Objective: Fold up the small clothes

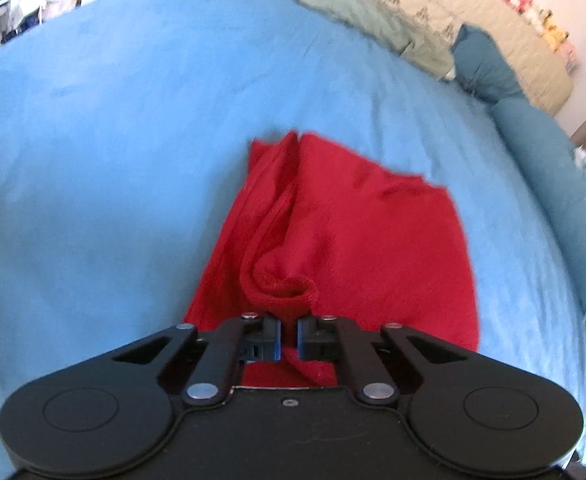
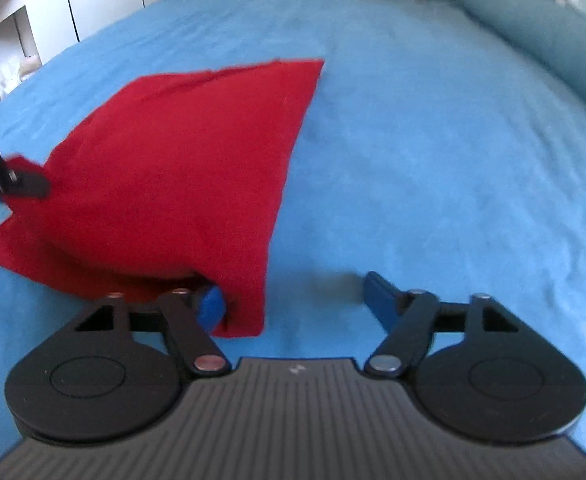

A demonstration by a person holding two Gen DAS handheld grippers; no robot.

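Observation:
A small red garment (image 1: 333,232) lies on the blue bedsheet (image 1: 113,140). My left gripper (image 1: 289,334) is shut on its near edge, which bunches into a fold just ahead of the fingers. In the right wrist view the red garment (image 2: 181,168) spreads at the left, and the left gripper (image 2: 9,180) pinches its left edge. My right gripper (image 2: 293,300) is open; its left finger sits under the garment's near corner, its right finger (image 2: 381,296) is over bare sheet.
A teal bolster (image 1: 553,168) runs along the right side of the bed. A green cloth (image 1: 365,16) and a beige quilt (image 1: 493,28) lie at the far end. White furniture (image 2: 33,20) stands beyond the bed's left side.

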